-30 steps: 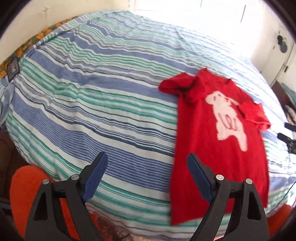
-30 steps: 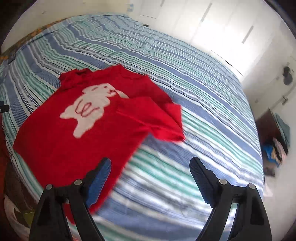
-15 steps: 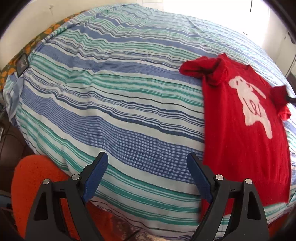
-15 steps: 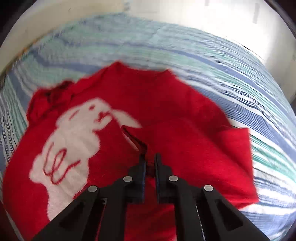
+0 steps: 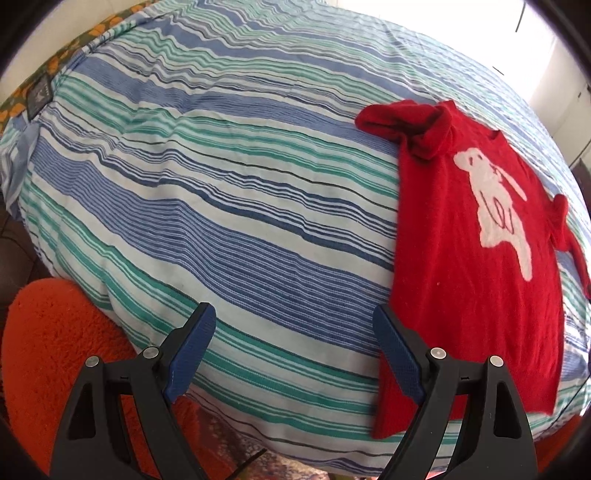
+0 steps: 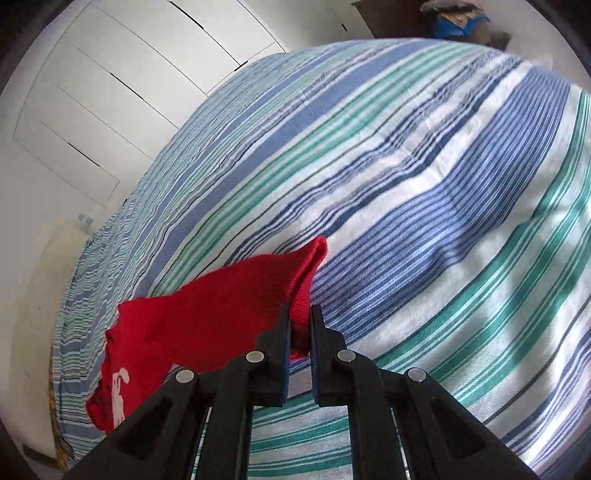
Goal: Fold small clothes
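A small red sweater [image 5: 461, 277] with a white rabbit on its front lies flat on the striped bed cover [image 5: 221, 184], its left sleeve bunched by the collar. My left gripper [image 5: 293, 312] hovers open over the bed's near edge, its right finger just beside the sweater's hem corner, nothing between its pads. In the right wrist view my right gripper [image 6: 300, 312] pinches the cuff of the sweater's other sleeve [image 6: 240, 306] and holds it stretched out above the cover [image 6: 443, 221]. Its jaws are opening slightly, with the red knit still pressed between the pads.
An orange shaggy rug [image 5: 48, 350] lies on the floor below the bed's near corner. A floral sheet edge [image 5: 55, 62] shows at the far left. White wardrobe doors [image 6: 110, 92] stand behind the bed, and a pile of clutter [image 6: 458, 22] sits beyond its far side.
My right gripper shut on the sleeve, rolled over and pulled it sideways off the sweater's body. My left gripper sank a little and stayed open.
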A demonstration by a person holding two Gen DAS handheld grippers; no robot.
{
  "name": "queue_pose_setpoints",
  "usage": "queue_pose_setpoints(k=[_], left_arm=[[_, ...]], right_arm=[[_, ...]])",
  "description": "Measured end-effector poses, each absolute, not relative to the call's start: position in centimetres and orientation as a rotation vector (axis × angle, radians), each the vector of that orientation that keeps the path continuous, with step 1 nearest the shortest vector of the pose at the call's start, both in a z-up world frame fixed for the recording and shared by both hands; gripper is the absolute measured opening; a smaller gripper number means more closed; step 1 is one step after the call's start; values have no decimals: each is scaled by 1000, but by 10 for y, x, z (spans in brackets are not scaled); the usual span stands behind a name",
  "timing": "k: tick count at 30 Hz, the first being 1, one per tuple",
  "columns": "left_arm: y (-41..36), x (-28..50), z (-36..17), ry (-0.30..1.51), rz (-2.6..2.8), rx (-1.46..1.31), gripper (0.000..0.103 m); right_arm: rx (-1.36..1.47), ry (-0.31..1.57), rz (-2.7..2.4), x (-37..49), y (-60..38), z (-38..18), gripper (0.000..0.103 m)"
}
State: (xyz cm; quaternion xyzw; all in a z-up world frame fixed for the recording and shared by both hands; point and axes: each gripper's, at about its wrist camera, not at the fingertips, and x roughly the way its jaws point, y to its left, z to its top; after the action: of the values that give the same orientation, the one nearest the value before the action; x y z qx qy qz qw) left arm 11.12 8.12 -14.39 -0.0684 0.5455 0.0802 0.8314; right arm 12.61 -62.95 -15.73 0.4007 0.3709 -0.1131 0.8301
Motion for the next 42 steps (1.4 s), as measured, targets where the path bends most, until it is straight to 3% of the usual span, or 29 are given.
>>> queue_pose_setpoints(k=[1,2,4,7,12,18,24,25,27,28,29,34,38,42], left_arm=[[80,111,-144,1160,172,-144,88],[80,111,-145,1163,172,-145,88],[78,112,-147,1175,171,-143,88],[76,112,-146,1175,174,-127,88],[75,110,-147,1171,172,-109,88],[75,112,-150,1179,178,-80,88],[71,112,-153,1199,175,-36,88],[69,114,-150,1195,166,-18,88],[62,118,-138,1161,132,24,88],[58,121,-133,1140,111,45,88],[52,126,-124,1107,76,84,88],[5,174,-99,966,-95,312,93],[-32,237,-126,1029,-181,323,94],[-39,299,-165,1110,-7,155,93]], right_arm=[[884,785,-227,129,-627,-163,18],[923,770,-207,128,-630,-166,29],[963,743,-176,130,-632,-168,36],[914,800,-224,143,-631,-167,4],[700,758,-479,127,-664,-128,4],[526,929,-573,141,-674,-145,3],[493,943,-601,142,-670,-158,4],[498,945,-587,143,-669,-156,10],[516,963,-573,135,-669,-151,36],[509,962,-578,131,-669,-147,62],[483,943,-596,125,-662,-137,70],[397,826,-540,76,-616,-85,70],[392,743,-366,41,-539,-62,72],[373,713,-210,28,-456,-69,72]])
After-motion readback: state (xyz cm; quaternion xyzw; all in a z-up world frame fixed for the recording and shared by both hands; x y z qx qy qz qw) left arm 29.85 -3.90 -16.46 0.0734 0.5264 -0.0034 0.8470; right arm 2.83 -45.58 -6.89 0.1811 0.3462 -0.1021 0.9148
